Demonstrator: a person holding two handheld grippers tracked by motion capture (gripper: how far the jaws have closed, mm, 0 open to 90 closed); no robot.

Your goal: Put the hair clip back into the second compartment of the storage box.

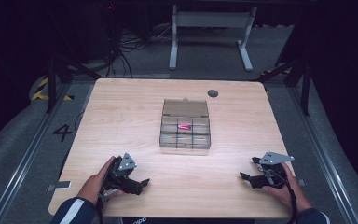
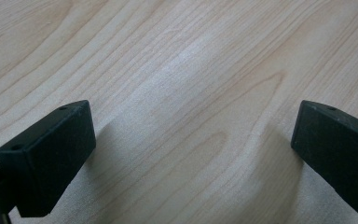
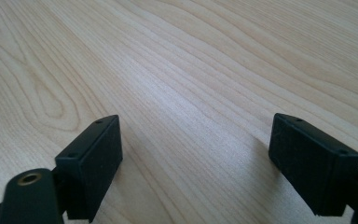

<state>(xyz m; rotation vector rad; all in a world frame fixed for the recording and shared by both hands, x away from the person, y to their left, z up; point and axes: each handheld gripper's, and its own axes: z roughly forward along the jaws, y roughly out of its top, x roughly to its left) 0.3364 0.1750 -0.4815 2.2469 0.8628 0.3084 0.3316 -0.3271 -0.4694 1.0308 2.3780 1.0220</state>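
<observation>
Both sets of fingers spread wide, grasping nothing: left gripper (image 1: 137,183) and right gripper (image 1: 248,176) resting well short of the compartment box (image 1: 185,133). Risk: shoving the light box when reaching, jostling the pink piece (image 1: 184,126).

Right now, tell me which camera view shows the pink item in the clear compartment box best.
The high view: the pink item lies in a middle compartment of the open clear box. Both gripper views look down at bare wooden tabletop between open jaws.
</observation>
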